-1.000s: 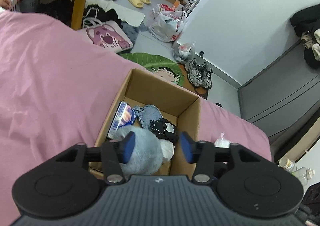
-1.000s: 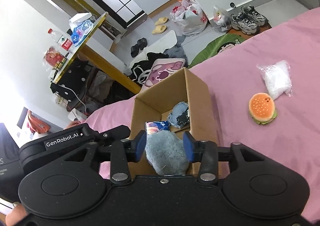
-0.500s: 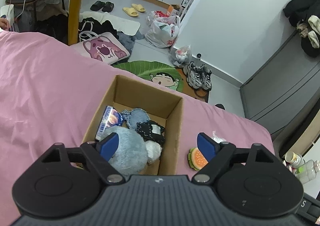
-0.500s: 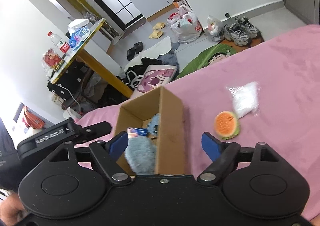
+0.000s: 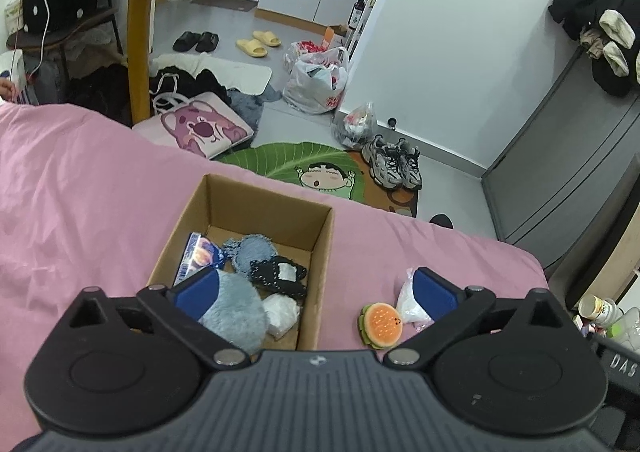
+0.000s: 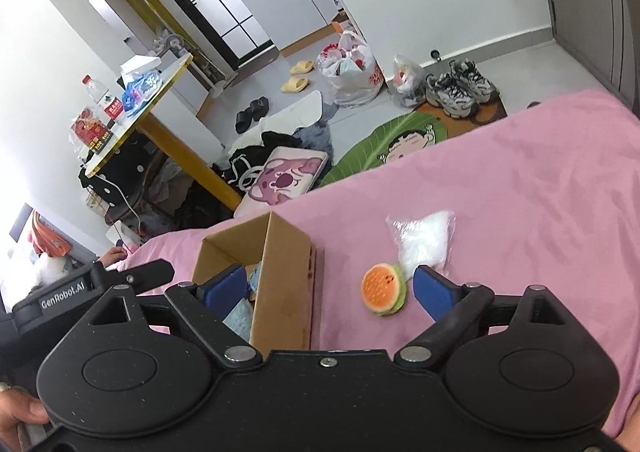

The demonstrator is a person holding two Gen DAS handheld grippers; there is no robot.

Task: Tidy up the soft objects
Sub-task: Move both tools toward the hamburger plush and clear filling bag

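Right wrist view: right gripper point(image 6: 326, 290) jaws wide apart, empty, above the box point(image 6: 280, 272) edge. Left gripper point(image 5: 316, 288) likewise spread, empty. Grey plush point(image 5: 236, 312) lies in the box; burger toy point(image 6: 383, 288) and white bag point(image 6: 422, 242) rest touching on the pink sheet point(image 6: 520, 192) beside it.

Pink bedsheet point(image 5: 80, 212) (brown box point(image 5: 320, 252))

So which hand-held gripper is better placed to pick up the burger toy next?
Right hand-held gripper, probably: it is open, and the burger toy lies on the pink cover near its right finger, outside the cardboard box.
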